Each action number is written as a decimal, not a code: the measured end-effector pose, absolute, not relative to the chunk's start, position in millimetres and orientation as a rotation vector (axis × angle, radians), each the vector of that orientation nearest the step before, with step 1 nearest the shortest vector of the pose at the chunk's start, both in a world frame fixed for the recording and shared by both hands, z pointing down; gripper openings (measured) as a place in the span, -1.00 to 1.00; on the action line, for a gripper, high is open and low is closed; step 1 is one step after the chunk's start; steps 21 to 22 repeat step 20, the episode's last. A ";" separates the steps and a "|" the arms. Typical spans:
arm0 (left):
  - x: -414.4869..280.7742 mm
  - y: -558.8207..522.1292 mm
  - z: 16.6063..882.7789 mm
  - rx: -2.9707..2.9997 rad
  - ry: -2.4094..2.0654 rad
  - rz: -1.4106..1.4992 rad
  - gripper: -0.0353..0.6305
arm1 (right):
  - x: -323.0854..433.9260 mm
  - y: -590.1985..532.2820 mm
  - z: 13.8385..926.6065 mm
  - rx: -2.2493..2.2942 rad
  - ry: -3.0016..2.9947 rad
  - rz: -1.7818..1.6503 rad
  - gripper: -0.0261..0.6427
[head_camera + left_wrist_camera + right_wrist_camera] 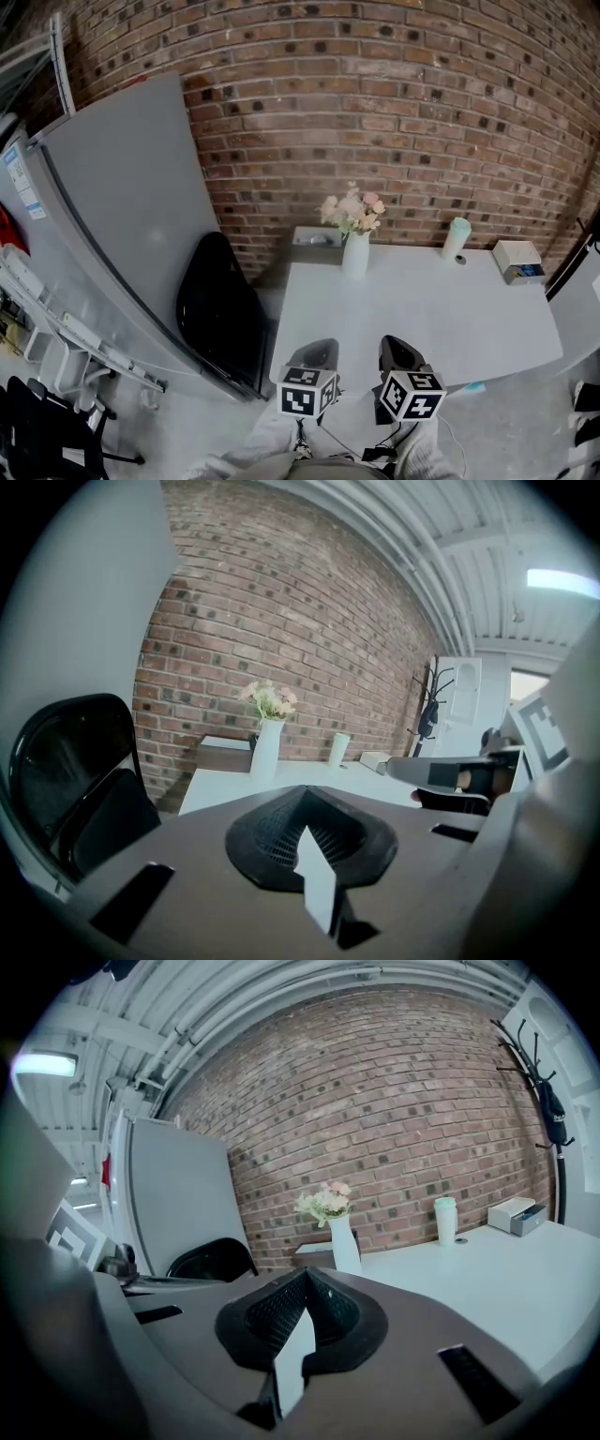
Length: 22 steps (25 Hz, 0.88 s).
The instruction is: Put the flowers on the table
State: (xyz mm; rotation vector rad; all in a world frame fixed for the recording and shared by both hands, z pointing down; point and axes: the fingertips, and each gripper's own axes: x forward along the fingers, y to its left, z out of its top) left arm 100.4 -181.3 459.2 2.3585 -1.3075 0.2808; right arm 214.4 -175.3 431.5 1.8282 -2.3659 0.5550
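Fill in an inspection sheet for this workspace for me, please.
Surface: white table, level.
Job's things: flowers in a white vase, upright near the table's far edge.
Clutter: pale cup and small box on the table.
Grippers: left tongs and right tongs both shut, empty, by the table's near edge.
Cables: what seems a thin lead below the left tongs.
Surroundings: brick wall, grey panel, black chair.

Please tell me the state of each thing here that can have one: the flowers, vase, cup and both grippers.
flowers: standing in the vase, on the table
vase: upright
cup: upright
left gripper: shut, empty
right gripper: shut, empty
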 end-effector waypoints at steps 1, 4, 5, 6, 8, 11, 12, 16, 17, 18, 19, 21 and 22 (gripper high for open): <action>101.9 -181.9 459.3 2.359 -1.306 0.280 -0.88 | 215.2 -175.8 431.1 1.827 -2.366 0.554 -0.85; 104.6 -182.9 459.8 2.362 -1.299 0.278 -0.88 | 216.9 -176.5 432.7 1.825 -2.361 0.558 -0.85; 105.2 -183.2 460.0 2.363 -1.297 0.278 -0.88 | 217.5 -176.7 433.2 1.826 -2.359 0.559 -0.85; 105.8 -183.7 460.2 2.365 -1.294 0.277 -0.88 | 218.1 -177.1 433.4 1.828 -2.358 0.559 -0.85; 107.0 -185.2 460.0 2.366 -1.290 0.275 -0.88 | 219.6 -178.5 433.5 1.831 -2.354 0.559 -0.85; 107.6 -188.5 460.5 2.367 -1.287 0.273 -0.88 | 220.9 -181.6 433.9 1.833 -2.350 0.556 -0.85; 107.5 -189.7 460.8 2.367 -1.287 0.272 -0.88 | 220.9 -182.7 434.0 1.833 -2.349 0.554 -0.85; 106.7 -194.5 459.2 2.375 -1.290 0.270 -0.88 | 219.9 -187.5 433.9 1.831 -2.346 0.551 -0.85; 106.3 -195.8 458.6 2.377 -1.290 0.269 -0.88 | 219.4 -188.8 433.7 1.830 -2.345 0.551 -0.85; 105.8 -197.1 458.0 2.379 -1.290 0.268 -0.88 | 218.8 -190.1 433.5 1.829 -2.345 0.550 -0.85; 105.3 -198.5 457.4 2.381 -1.291 0.267 -0.88 | 218.1 -191.4 433.1 1.828 -2.344 0.549 -0.85; 104.7 -199.8 456.8 2.383 -1.291 0.266 -0.88 | 217.4 -192.8 432.7 1.828 -2.344 0.547 -0.85; 104.7 -199.8 456.8 2.383 -1.291 0.266 -0.88 | 217.4 -192.8 432.7 1.828 -2.344 0.547 -0.85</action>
